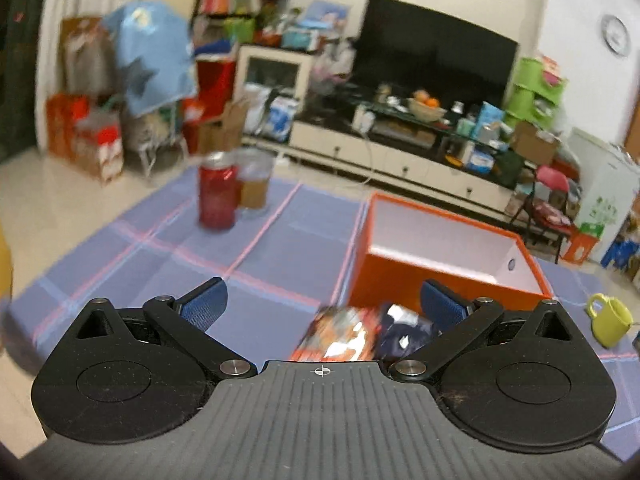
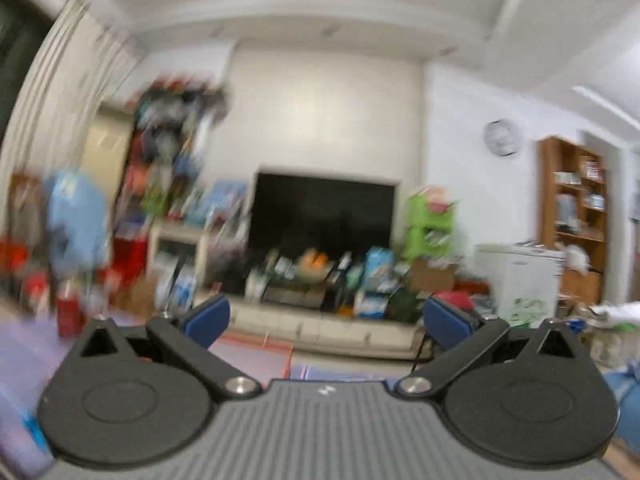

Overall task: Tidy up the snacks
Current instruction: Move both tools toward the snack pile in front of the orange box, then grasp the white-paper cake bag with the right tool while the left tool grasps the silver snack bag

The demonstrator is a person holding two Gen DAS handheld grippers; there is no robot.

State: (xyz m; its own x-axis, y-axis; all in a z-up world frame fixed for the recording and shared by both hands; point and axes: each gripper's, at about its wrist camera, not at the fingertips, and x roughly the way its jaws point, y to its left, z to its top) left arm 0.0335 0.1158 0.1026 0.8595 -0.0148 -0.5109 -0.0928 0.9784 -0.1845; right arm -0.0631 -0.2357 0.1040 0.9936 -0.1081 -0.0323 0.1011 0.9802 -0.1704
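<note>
Leftmost, a red can [image 1: 218, 196] stands at eleven o'clock on the purple mat [image 1: 280, 240]. Snack packets [image 1: 360, 334] lie between the left gripper's [image 1: 322, 304] wide-spread fingers, touching neither, an orange box [image 1: 440, 276] just beyond at one o'clock. Right gripper [image 2: 326, 320]: fingers wide, holding nothing.

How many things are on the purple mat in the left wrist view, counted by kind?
Drink containers: 2, red can and clear jar
Snack packets: 2, orange and dark blue
Boxes: 1, orange box
Mugs: 1, yellow-green mug
Total: 6
</note>
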